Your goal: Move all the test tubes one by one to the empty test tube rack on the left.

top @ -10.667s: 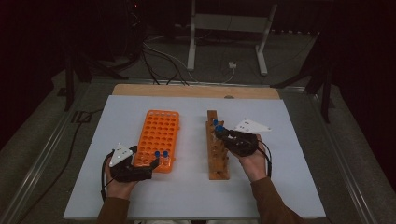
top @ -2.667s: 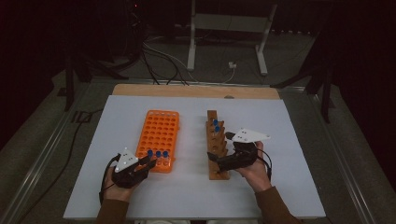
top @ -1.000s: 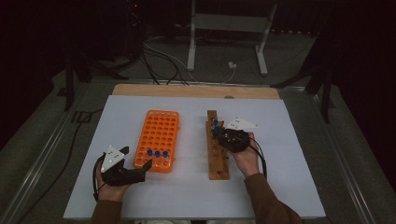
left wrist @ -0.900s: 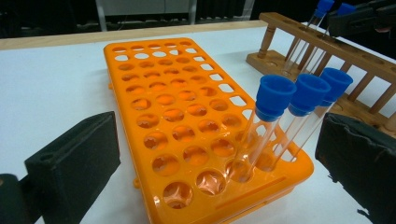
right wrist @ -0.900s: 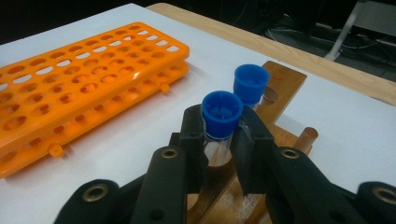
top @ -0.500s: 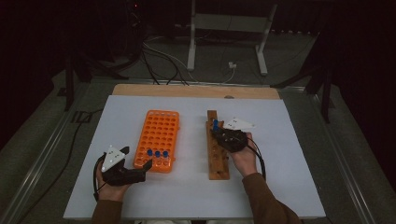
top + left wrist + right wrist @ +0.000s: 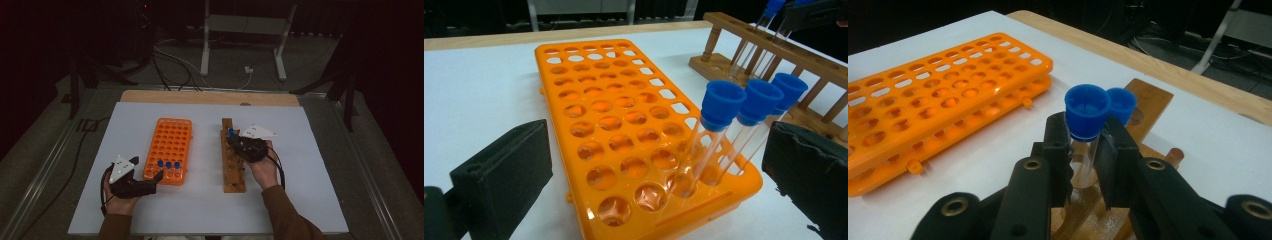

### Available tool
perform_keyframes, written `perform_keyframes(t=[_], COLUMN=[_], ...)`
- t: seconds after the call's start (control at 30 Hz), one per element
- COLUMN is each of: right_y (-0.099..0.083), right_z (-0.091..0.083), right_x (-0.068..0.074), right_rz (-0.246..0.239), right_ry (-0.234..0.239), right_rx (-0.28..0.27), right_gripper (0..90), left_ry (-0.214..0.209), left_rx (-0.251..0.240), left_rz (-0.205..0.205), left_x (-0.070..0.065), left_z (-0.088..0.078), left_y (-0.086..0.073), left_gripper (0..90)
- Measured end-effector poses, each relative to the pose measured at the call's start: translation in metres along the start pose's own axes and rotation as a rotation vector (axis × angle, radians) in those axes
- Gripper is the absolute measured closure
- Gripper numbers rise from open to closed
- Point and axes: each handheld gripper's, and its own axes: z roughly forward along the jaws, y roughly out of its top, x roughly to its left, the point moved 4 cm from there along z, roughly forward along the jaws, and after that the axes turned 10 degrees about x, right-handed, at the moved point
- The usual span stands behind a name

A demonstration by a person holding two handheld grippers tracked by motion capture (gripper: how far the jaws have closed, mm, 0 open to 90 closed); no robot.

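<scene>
Since a few seconds back the right gripper (image 7: pixel 1083 165) has moved up the wooden test-tube rack (image 7: pixel 233 167), jaws clamped on a blue-capped glass tube (image 7: pixel 1086 131) beside another capped tube (image 7: pixel 1122 105). The left gripper (image 7: pixel 659 175), jaws apart, sits at the orange plastic rack (image 7: pixel 624 135) on the white tabletop (image 7: pixel 200 205).

Dim surroundings, evenly lit, slightly soft.

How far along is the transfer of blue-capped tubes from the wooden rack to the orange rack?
Done: three blue-capped tubes stand in the orange rack's near row. In hand: the right gripper is shut on a tube at the wooden rack. Left: that tube and one more capped tube behind it. The left gripper waits open.
</scene>
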Motion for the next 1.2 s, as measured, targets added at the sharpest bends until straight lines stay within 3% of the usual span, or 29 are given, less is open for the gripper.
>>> perform_keyframes(t=[1.1,1.2], right_y=[0.029,0.032], right_z=[-0.036,-0.04], right_x=[0.001,0.002], right_rz=[-0.019,-0.012], right_ry=[0.029,0.052], right_rx=[-0.061,-0.073], right_gripper=[77.2,77.2], left_ry=[-0.014,-0.016], left_rx=[0.003,0.003], left_rz=[-0.003,-0.004], left_x=[-0.001,-0.001], left_z=[0.003,0.003], left_y=[0.001,0.001], left_gripper=[0.7,0.7])
